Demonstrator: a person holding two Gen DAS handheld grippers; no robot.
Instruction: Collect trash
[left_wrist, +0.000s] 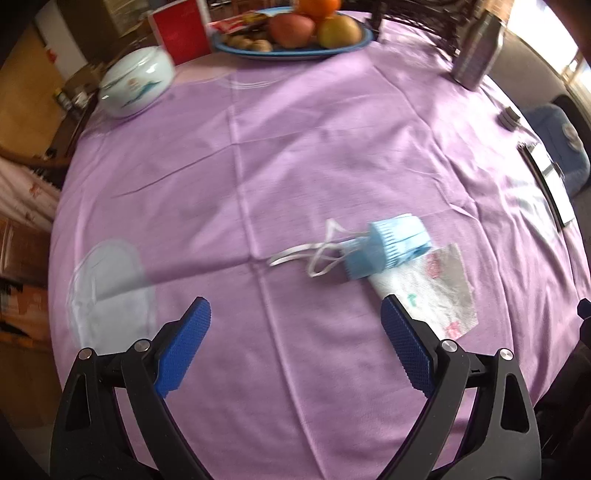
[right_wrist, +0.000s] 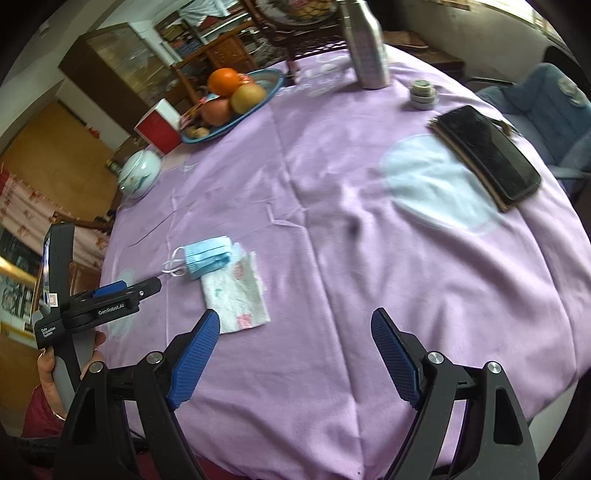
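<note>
A crumpled blue face mask (left_wrist: 391, 245) (right_wrist: 208, 256) with white ear loops lies on the purple tablecloth (left_wrist: 295, 147), partly on a printed white napkin (left_wrist: 432, 291) (right_wrist: 236, 295). My left gripper (left_wrist: 295, 310) hovers open over the cloth, the mask just ahead and right of it; its right finger overlaps the napkin's near corner in view. In the right wrist view the left gripper (right_wrist: 142, 286) shows from the side, held by a hand, close to the mask's loops. My right gripper (right_wrist: 295, 321) is open above bare cloth, right of the napkin.
A blue fruit plate (right_wrist: 273, 85), red box (right_wrist: 159, 129), white lidded jar (right_wrist: 140, 173), metal bottle (right_wrist: 365, 48), small grey stack (right_wrist: 423, 94) and a phone on a brown case (right_wrist: 487, 155) ring the table's far side. A blue chair (right_wrist: 546, 107) stands at right.
</note>
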